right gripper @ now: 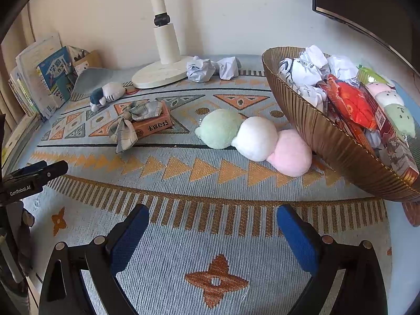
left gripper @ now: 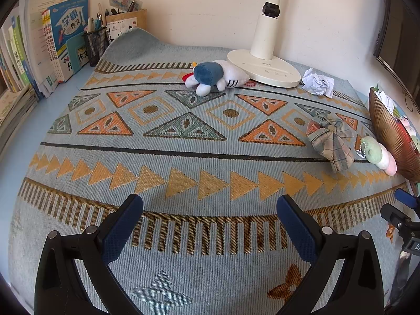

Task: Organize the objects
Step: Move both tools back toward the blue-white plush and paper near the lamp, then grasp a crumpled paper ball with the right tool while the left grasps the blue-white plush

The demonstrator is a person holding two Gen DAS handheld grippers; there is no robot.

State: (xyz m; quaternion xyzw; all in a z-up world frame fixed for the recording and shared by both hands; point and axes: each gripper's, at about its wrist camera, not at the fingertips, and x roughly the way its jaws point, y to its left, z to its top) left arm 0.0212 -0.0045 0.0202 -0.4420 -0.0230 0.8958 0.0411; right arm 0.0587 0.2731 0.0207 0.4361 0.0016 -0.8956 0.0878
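My left gripper (left gripper: 209, 204) is open and empty above the patterned mat's near edge. My right gripper (right gripper: 212, 215) is open and empty too. A brown ribbed basket (right gripper: 328, 141) on the right holds crumpled paper, red packets and small plushes; it also shows in the left wrist view (left gripper: 391, 134). A green, white and pink plush (right gripper: 252, 137) lies against the basket. A plaid bow (right gripper: 131, 123) lies over an orange box (right gripper: 157, 126). A blue and white plush toy (left gripper: 215, 77) lies by the lamp base. Crumpled paper (right gripper: 210, 69) lies near the lamp.
A white lamp (left gripper: 265, 68) stands at the back on the mat (left gripper: 183, 157). Books (left gripper: 60, 39) and a mesh pen cup (left gripper: 95, 44) line the left wall. A dark monitor (right gripper: 367, 0) hangs at the right. The left gripper's body (right gripper: 29, 178) shows at the right view's left edge.
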